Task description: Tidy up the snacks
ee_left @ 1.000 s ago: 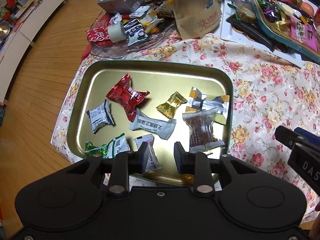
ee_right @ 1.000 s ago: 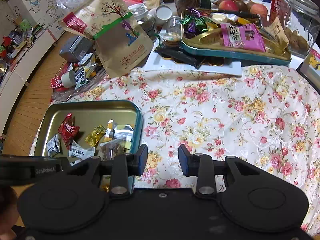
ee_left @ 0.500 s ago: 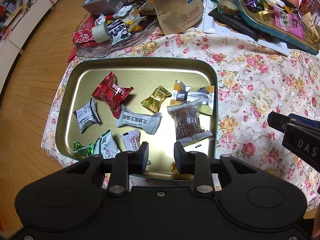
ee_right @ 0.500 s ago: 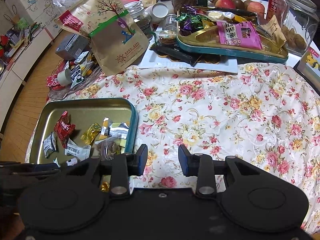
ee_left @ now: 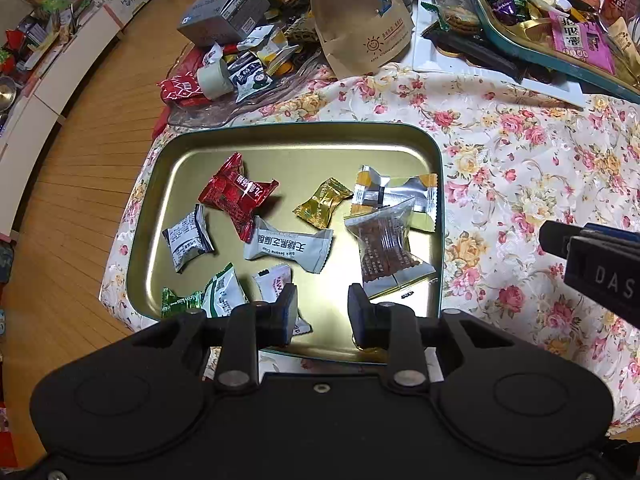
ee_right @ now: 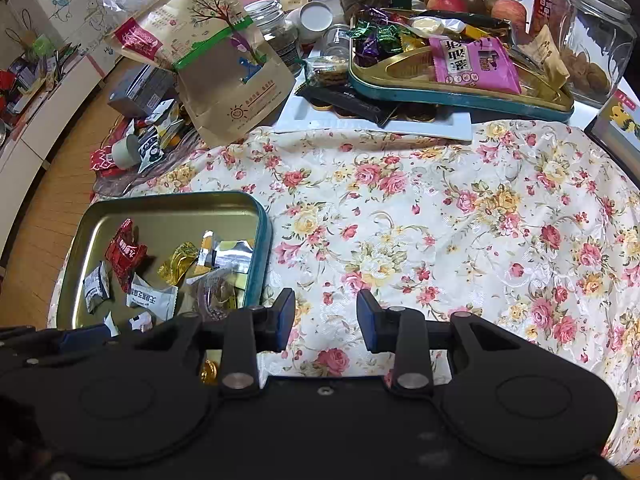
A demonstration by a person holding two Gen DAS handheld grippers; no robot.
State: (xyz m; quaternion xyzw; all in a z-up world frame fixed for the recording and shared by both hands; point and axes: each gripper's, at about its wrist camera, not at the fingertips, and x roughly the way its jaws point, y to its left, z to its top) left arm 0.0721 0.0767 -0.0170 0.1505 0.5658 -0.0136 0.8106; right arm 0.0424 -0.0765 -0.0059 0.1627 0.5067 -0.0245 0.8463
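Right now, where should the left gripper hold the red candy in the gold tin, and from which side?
Probably from above. The red candy lies flat in the gold tin, apart from its neighbours. Pinch the puffed middle across its narrow width; the crimped ends are thin and could slip. The left gripper is open.

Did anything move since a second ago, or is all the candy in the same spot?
Only the grippers moved. The left gripper pulled back and up a little from the gold tray, so more of the table shows. The right gripper drifted slightly too, over the flowered cloth. Neither grabbed or let go of anything; both are open and empty. The candies, like the red one, lie where they were.
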